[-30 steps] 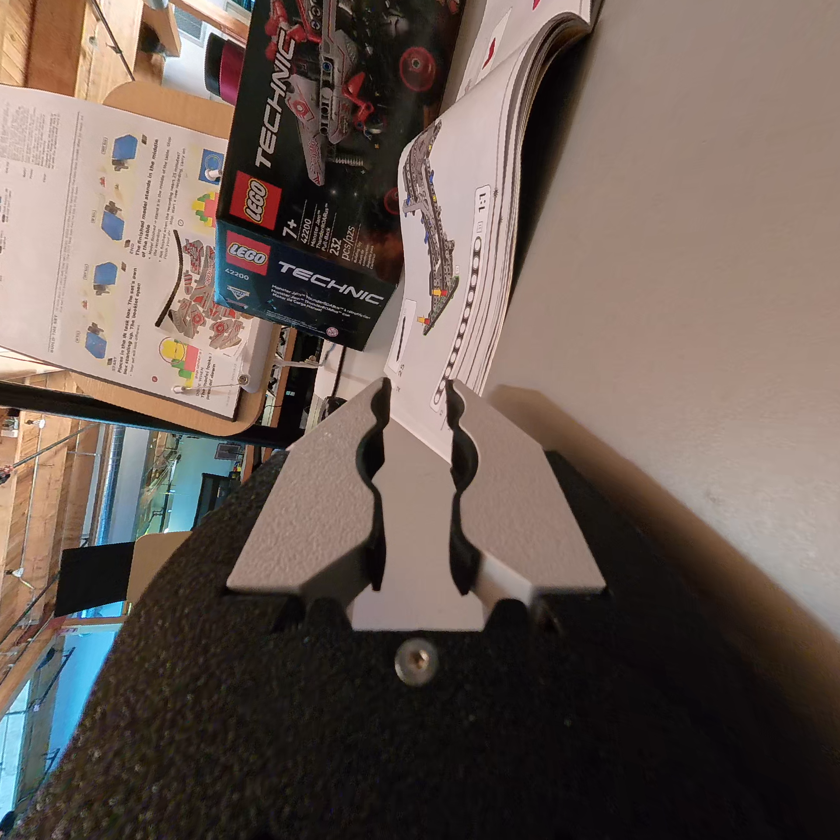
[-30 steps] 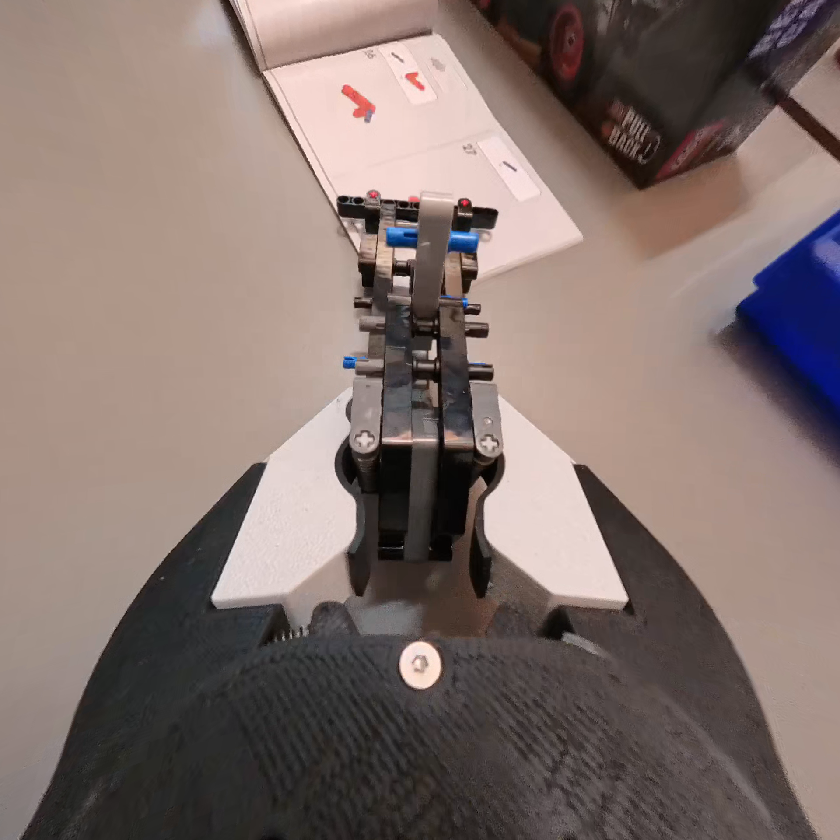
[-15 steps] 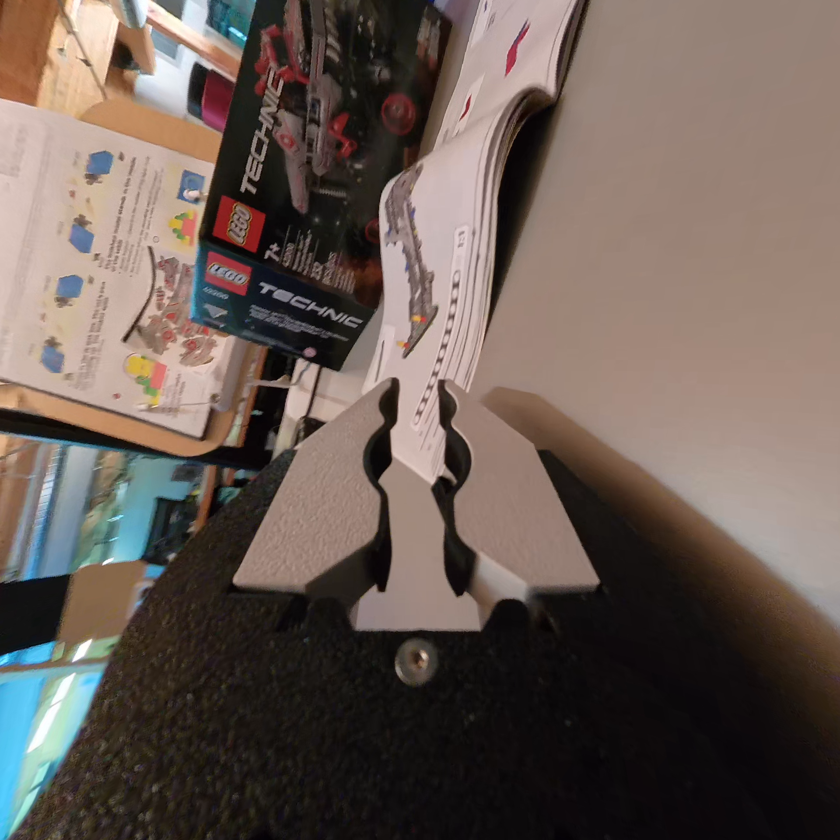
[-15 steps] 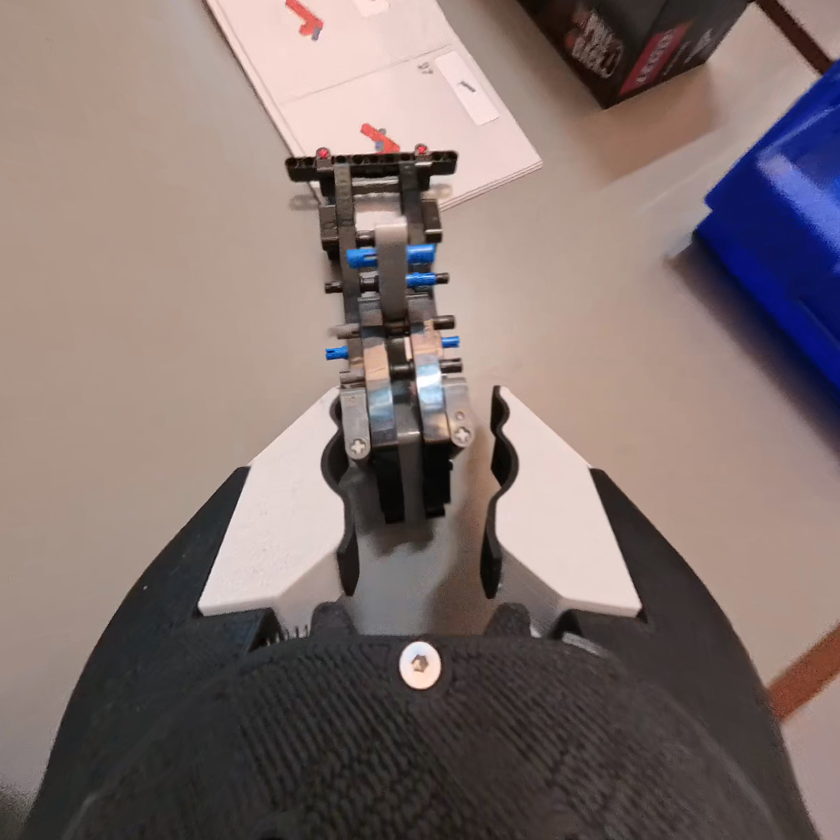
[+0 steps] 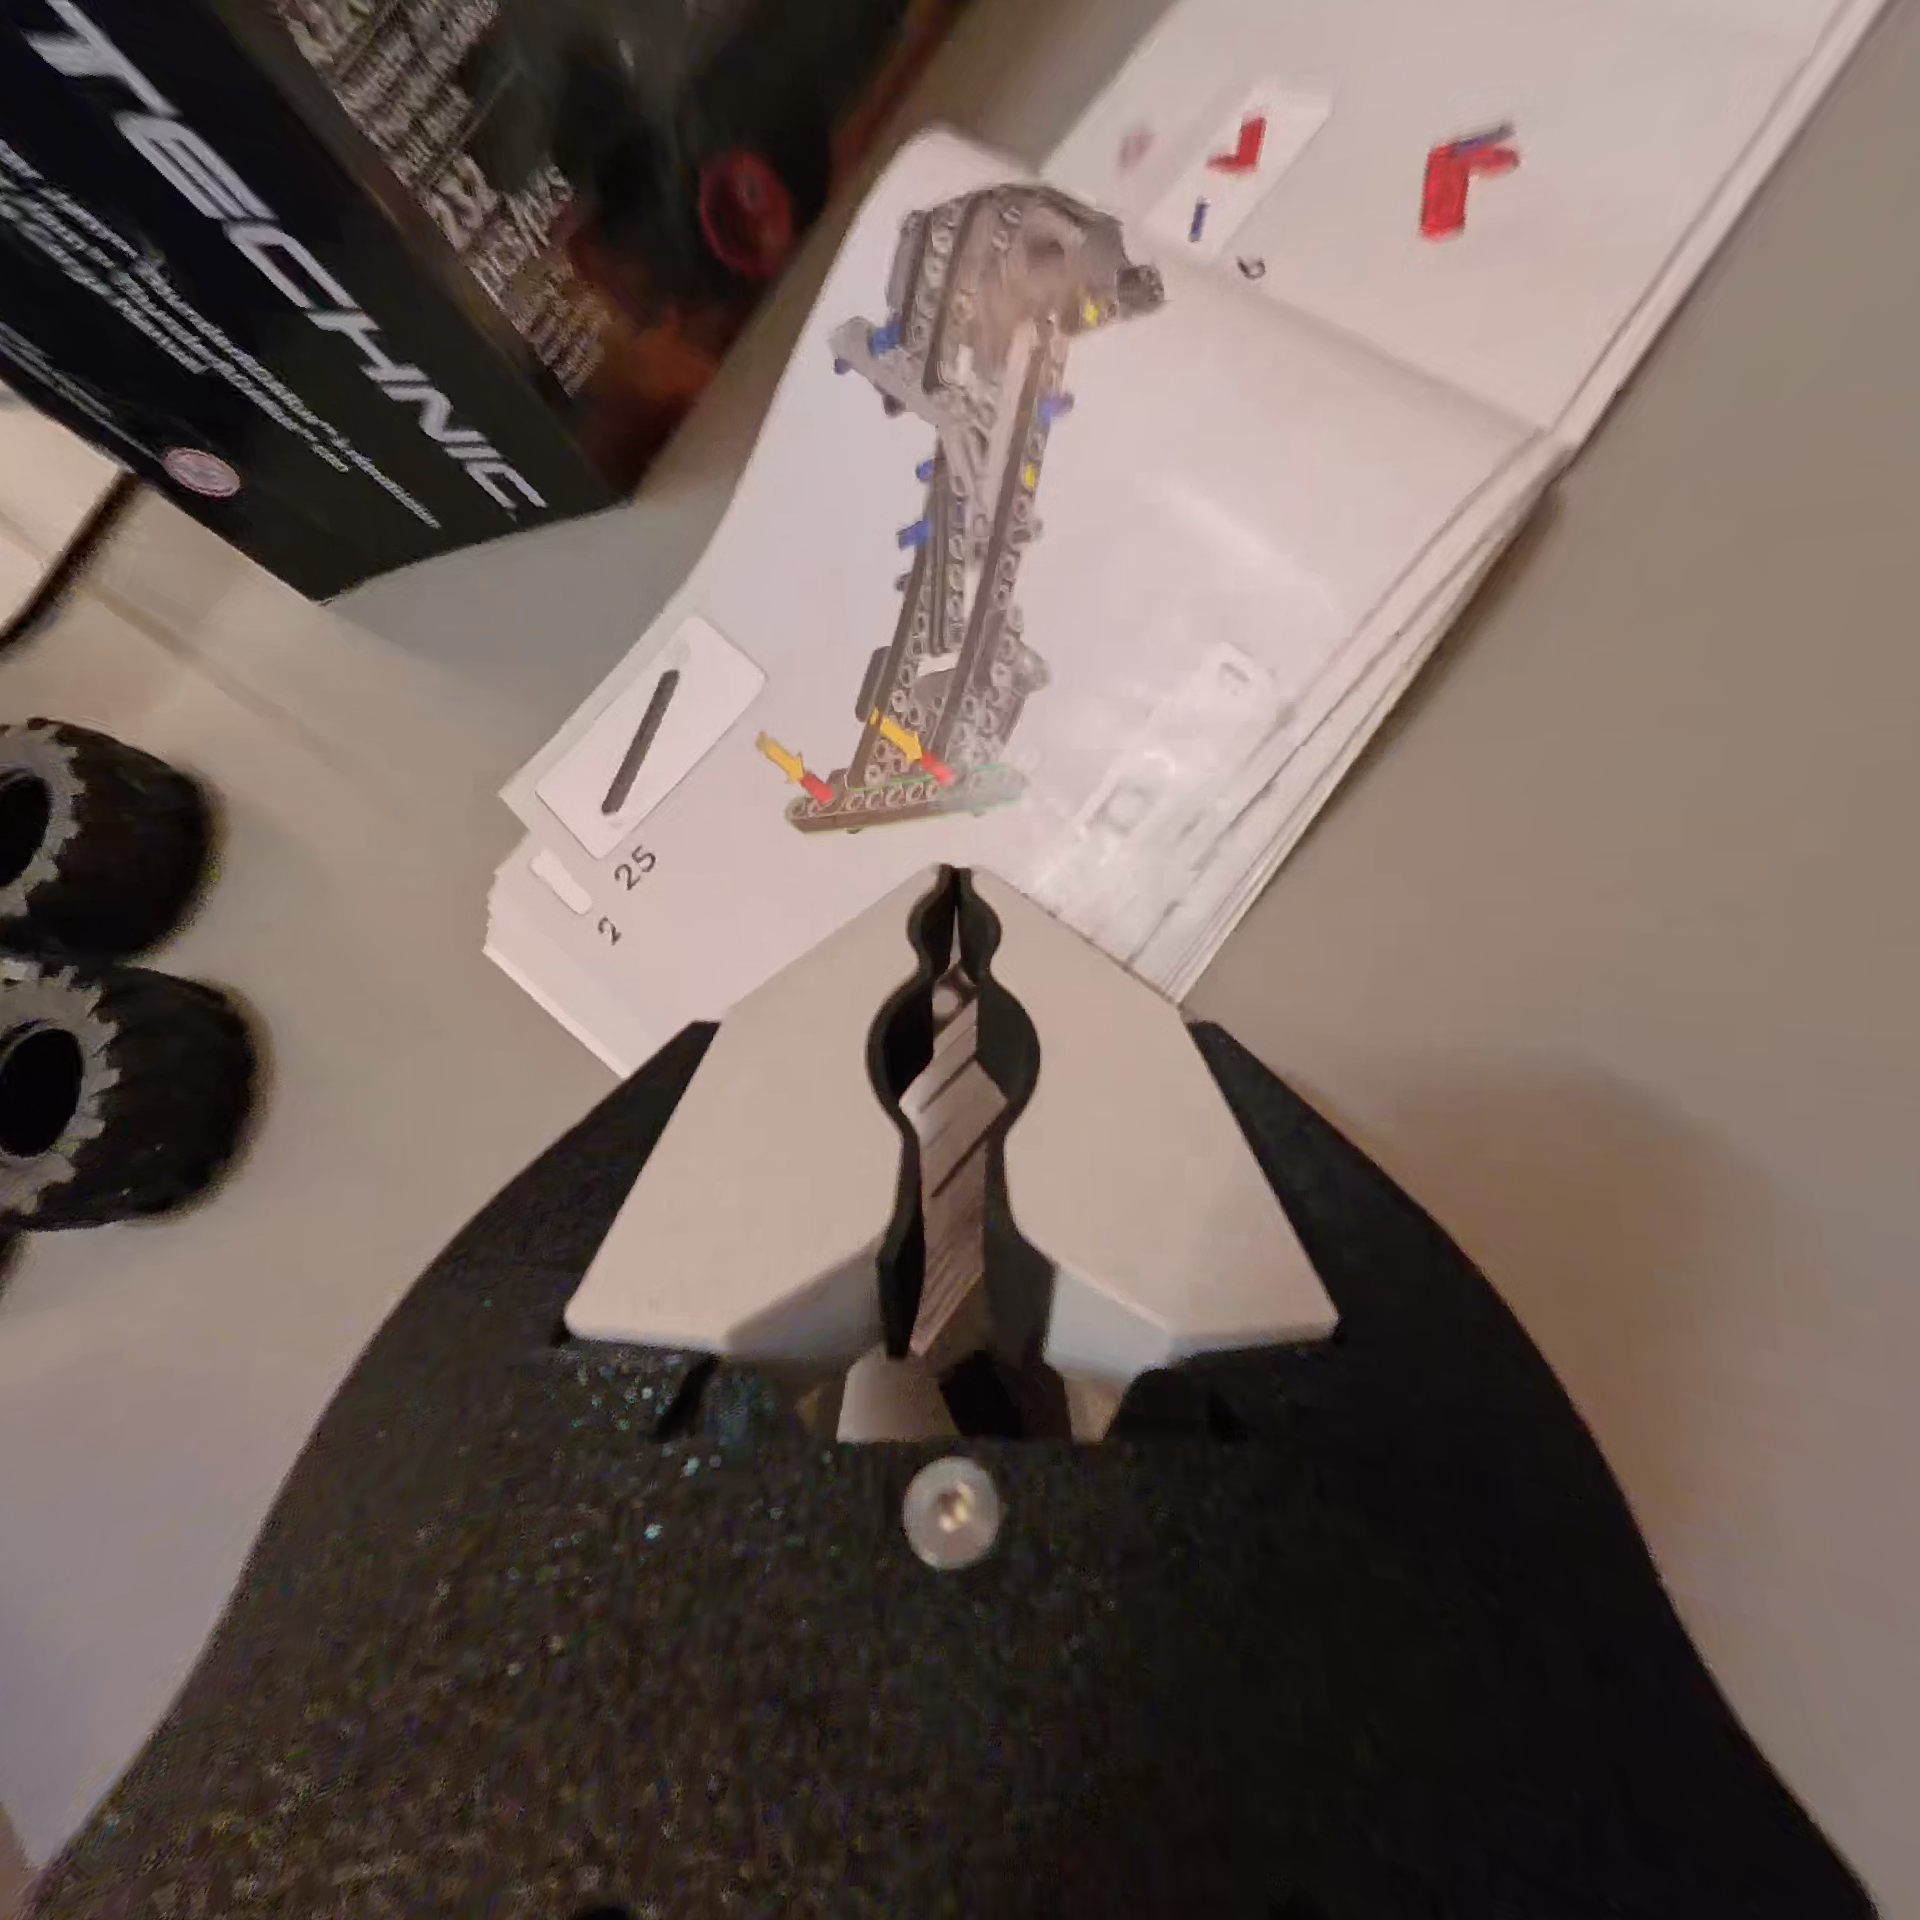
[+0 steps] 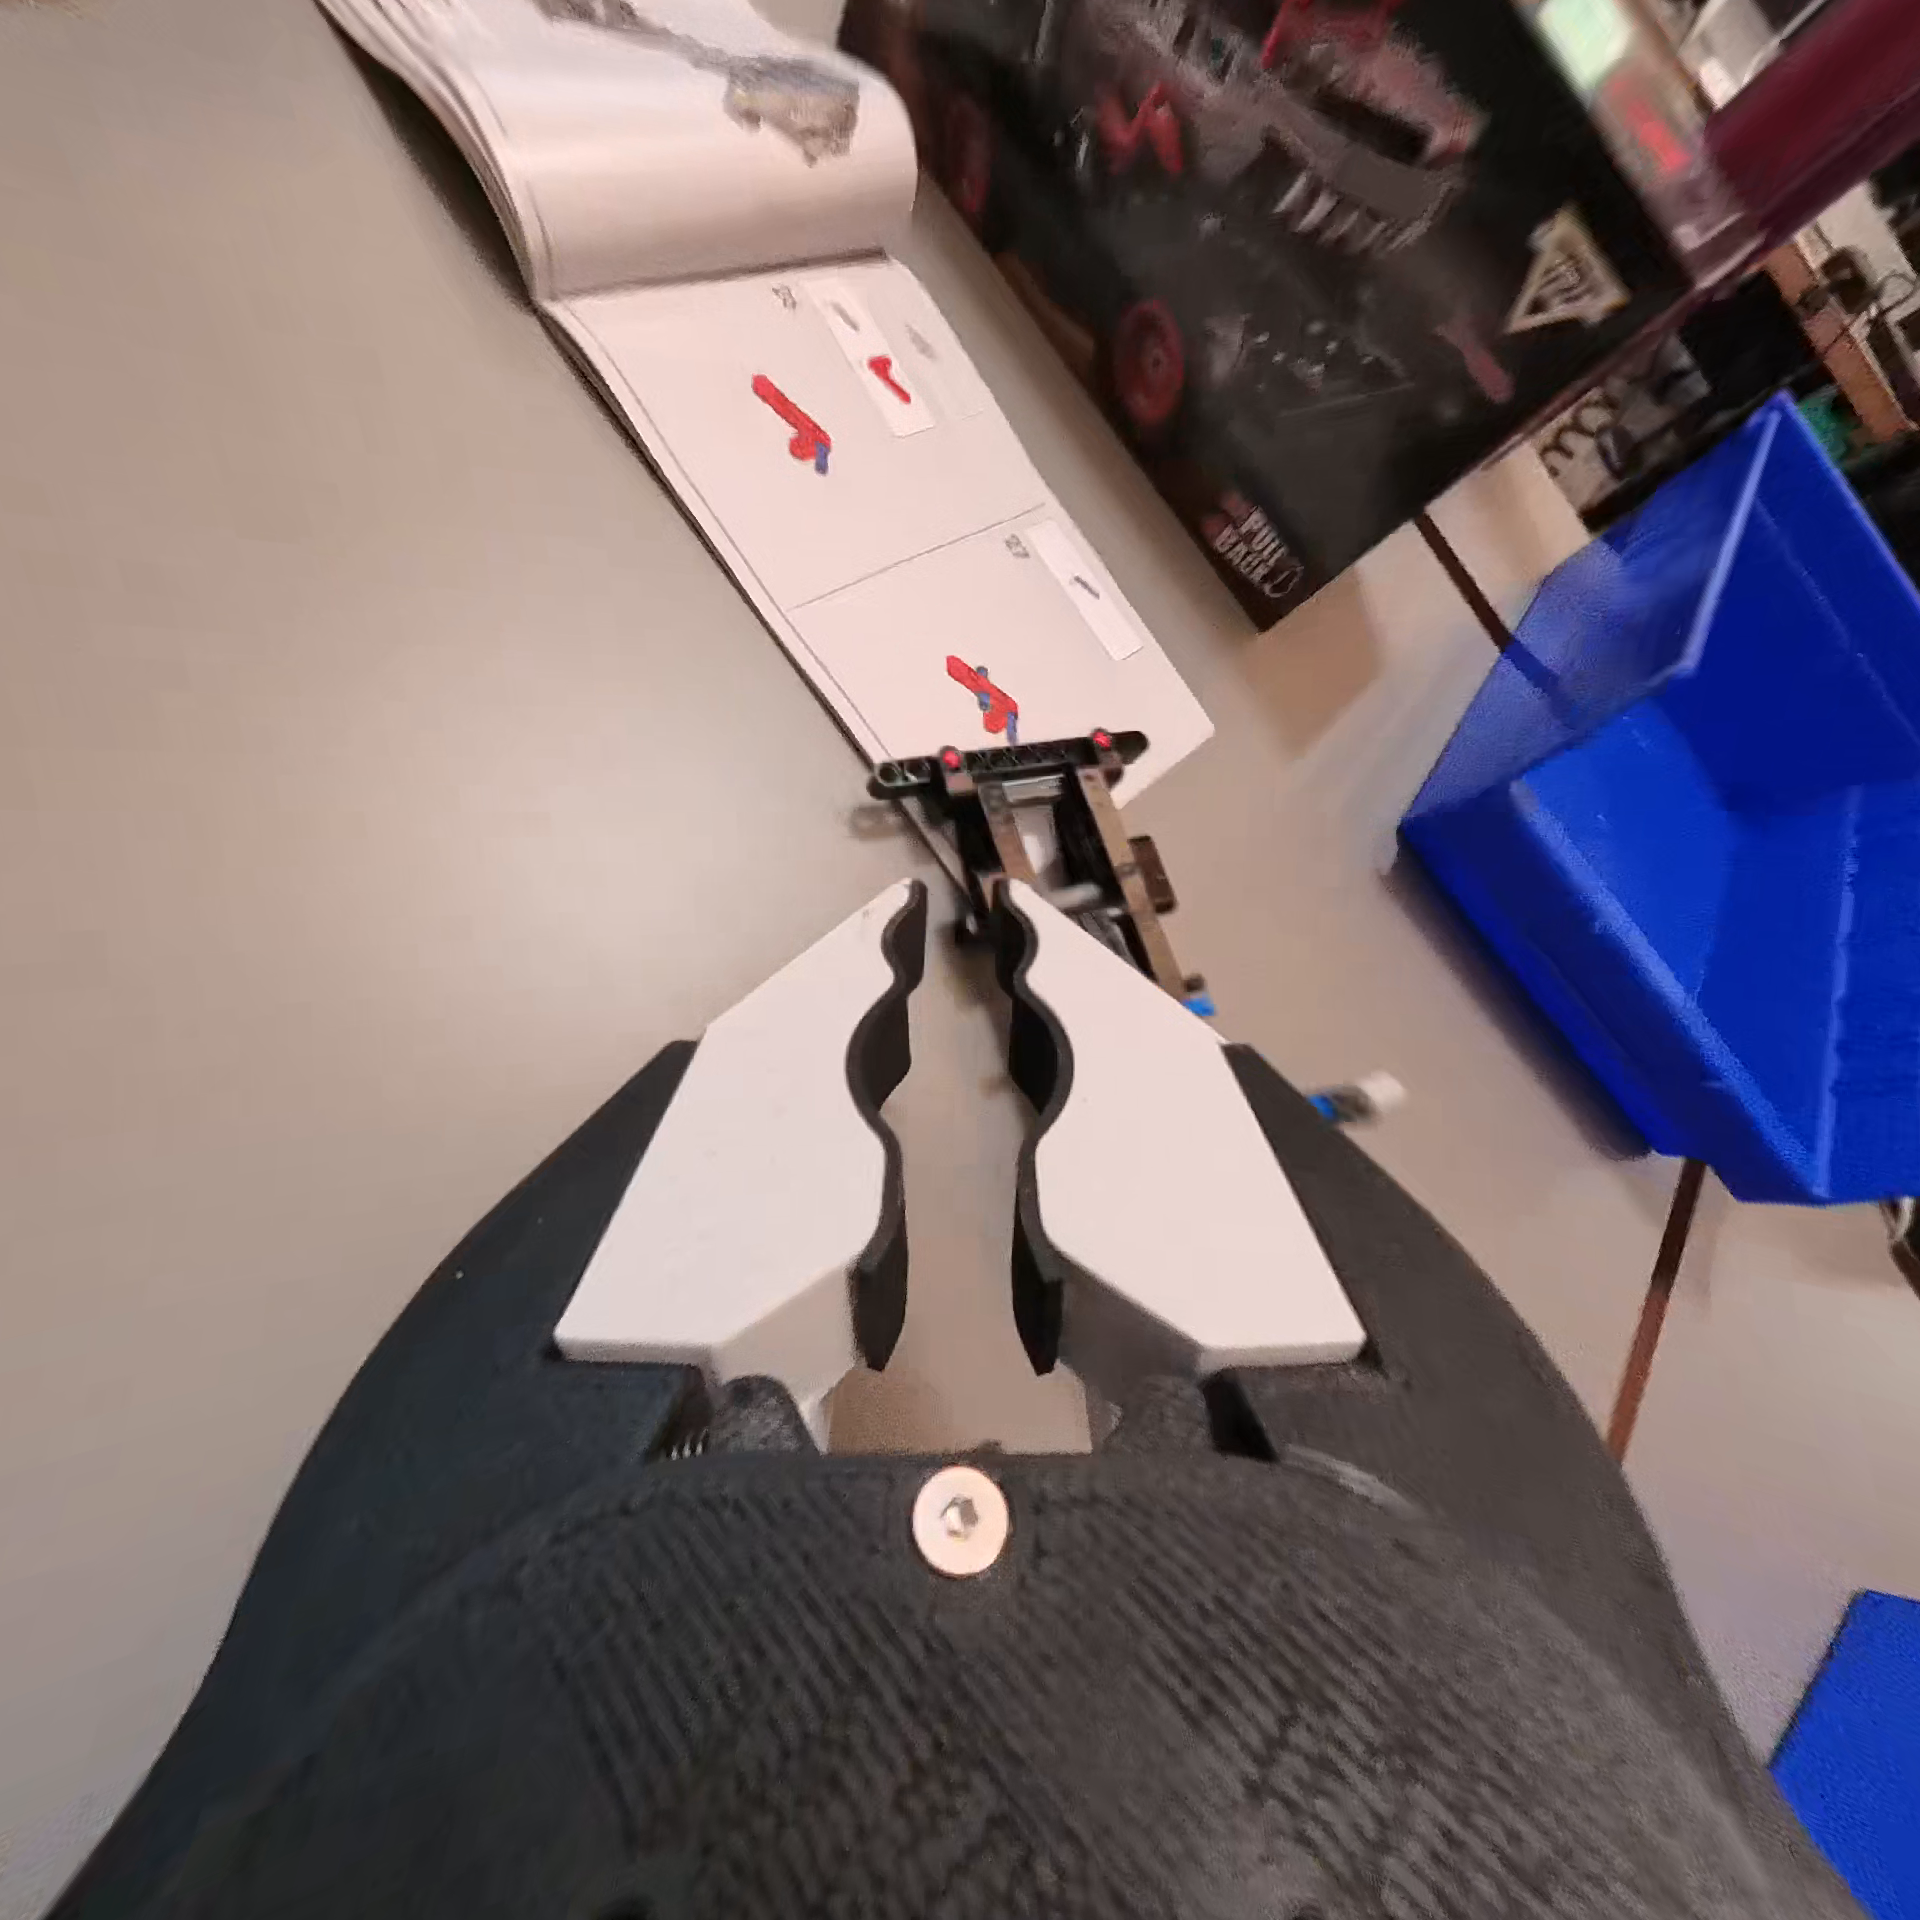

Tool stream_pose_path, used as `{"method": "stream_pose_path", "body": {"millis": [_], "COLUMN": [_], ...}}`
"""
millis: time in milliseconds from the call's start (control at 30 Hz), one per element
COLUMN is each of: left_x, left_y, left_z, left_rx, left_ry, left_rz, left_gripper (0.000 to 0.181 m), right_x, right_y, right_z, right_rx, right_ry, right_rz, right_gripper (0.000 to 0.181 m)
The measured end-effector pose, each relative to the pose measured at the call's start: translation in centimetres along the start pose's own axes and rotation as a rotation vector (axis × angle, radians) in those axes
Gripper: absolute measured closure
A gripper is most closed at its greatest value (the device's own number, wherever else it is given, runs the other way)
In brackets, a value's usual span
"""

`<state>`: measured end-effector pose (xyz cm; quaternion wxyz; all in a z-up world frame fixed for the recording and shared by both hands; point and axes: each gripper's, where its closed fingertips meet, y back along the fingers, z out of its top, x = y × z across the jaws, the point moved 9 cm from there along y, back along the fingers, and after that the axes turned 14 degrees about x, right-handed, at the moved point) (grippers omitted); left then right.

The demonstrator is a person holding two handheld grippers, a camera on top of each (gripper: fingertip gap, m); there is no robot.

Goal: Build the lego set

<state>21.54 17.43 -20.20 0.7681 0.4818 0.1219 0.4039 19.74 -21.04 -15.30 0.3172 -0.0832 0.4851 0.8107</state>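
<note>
Right gripper [image 6: 958, 904]: we had released the chassis [image 6: 1049, 831]; the jaws stood apart and empty, whereas a second earlier they clamped it.
Chassis: it lay on the table [image 6: 312, 727], just ahead of the right fingertips, its far cross-beam at the corner of the manual [image 6: 935, 499].
Left gripper [image 5: 954, 883]: we had swung it from a sideways pose to face the manual [image 5: 1195, 499]; the jaws, parted a second earlier, were now clenched to a sliver, with nothing visibly held.
Meaning: we judged the build parked while the next step was read.
Nearby: box [image 5: 312, 260], two tyres [image 5: 94, 1091], blue bin [image 6: 1714, 883].
</note>
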Motion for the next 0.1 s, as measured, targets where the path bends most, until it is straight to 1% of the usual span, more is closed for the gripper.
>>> {"method": "stream_pose_path", "body": {"millis": [33, 100], "left_x": [0.0, 0.1], "left_y": [0.0, 0.2], "left_z": [0.0, -0.3], "left_rx": [0.001, 0.011], "left_ry": [0.013, 0.029], "left_rz": [0.0, 0.004], "left_gripper": [0.181, 0.181], "right_x": [0.4, 0.8], "right_y": [-1.4, -3.6], "right_z": [0.4, 1.2], "right_rx": [0.03, 0.064], "right_ry": [0.008, 0.015], "right_rz": [-0.025, -0.056], "right_gripper": [0.171, 0.17]}}
